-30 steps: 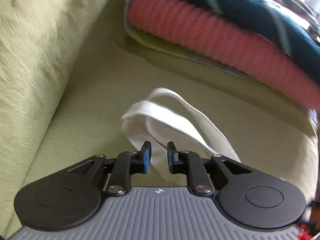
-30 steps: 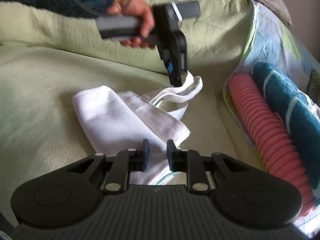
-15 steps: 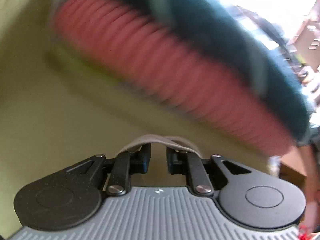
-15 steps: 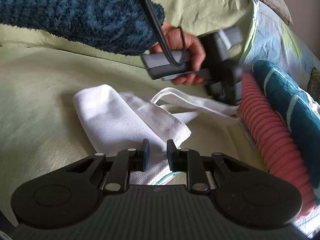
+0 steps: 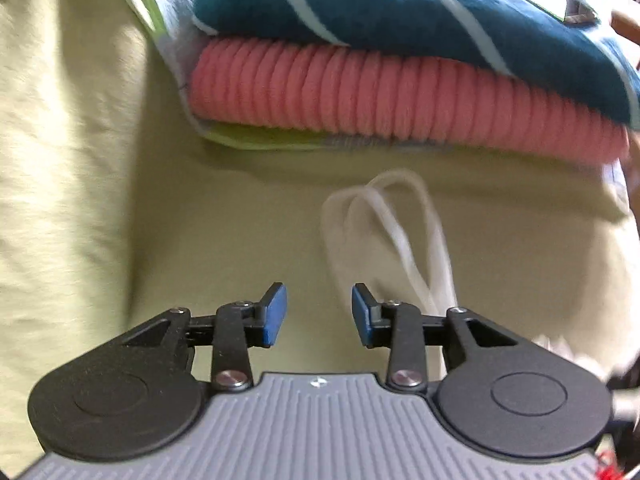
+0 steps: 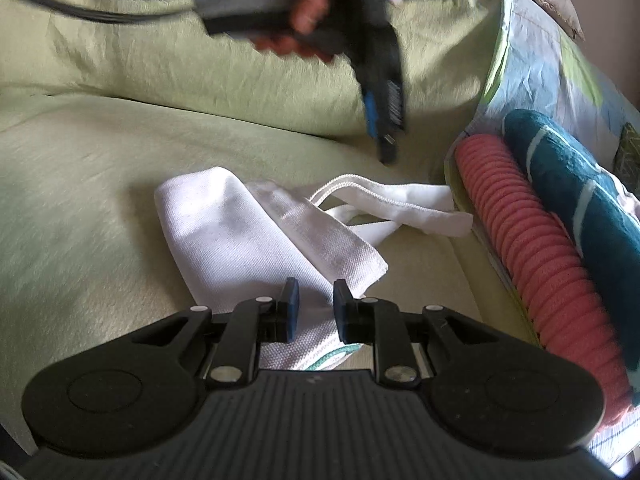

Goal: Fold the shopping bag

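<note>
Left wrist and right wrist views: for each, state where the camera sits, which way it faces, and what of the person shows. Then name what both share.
Left wrist: on the left gripper, facing the bag handles and stacked blankets; only its own open fingers show.
Right wrist: on the right gripper, facing the shopping bag; the person's hand shows, holding the left gripper above.
Shared: handles, blankets, green sofa cover.

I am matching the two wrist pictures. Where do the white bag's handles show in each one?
Left wrist: the handles loop right of centre, just beyond the open left gripper.
Right wrist: the handles lie at centre, stretched toward the right.
Shared landmark: the pink ribbed blanket, just beyond the handles.
</note>
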{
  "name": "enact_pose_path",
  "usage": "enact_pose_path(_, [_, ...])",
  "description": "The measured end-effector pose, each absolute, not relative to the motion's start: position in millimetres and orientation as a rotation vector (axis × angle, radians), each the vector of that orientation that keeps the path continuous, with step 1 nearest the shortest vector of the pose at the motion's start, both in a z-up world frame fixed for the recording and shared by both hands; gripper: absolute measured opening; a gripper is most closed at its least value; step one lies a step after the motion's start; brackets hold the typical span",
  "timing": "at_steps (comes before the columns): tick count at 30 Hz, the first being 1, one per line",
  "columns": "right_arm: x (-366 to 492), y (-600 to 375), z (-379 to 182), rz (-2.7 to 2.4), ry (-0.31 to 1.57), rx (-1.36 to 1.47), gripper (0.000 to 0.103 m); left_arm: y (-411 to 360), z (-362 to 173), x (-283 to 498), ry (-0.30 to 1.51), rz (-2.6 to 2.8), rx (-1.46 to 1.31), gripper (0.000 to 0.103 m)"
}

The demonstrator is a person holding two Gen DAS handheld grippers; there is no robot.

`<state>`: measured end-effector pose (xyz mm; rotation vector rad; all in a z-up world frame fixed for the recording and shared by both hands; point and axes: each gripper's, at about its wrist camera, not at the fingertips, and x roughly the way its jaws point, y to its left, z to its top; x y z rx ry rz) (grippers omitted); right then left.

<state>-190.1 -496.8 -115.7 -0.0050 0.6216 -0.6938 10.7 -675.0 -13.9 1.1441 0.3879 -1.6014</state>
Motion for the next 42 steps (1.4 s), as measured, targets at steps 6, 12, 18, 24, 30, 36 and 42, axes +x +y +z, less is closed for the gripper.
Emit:
enact_pose_path(6, [-191,-498,-114,-0.693,0.627,0.005,0.018,-586,0,4,0.141,-1.719,1.151,0.042])
enact_pose_path(12, [-190,-497,-115,-0.702,0.629,0.003,0.018,-488,-51,-29,-0.183,-1.853,1.406,0.045])
enact_pose_path(18, [-185,-494,-115,-0.714,0.649,-0.015,0.018,-510,-80,-11,0.089,-1.903,1.3,0.041])
enact_pose_path(24, [-185,-497,-114,-0.708,0.656,-0.012,0.018,-492,-76,-11,-0.053,-1.873,1.312,0.045])
enact_pose_path(30, [-185,-495,-116,-0.717,0.648,-0.019,0.018,-456,-114,-22,-0.465,-1.732,1.598,0.047])
enact_pose_path(36, [-185,-494,-117,-0.714,0.649,-0.038,0.018,-465,-159,-30,-0.786,-1.621,1.699,0.05])
enact_pose_path(42, [-189,-480,-114,-0.689,0.646,-0.17,0.018,-471,-154,-26,-0.743,-1.667,1.712,0.05])
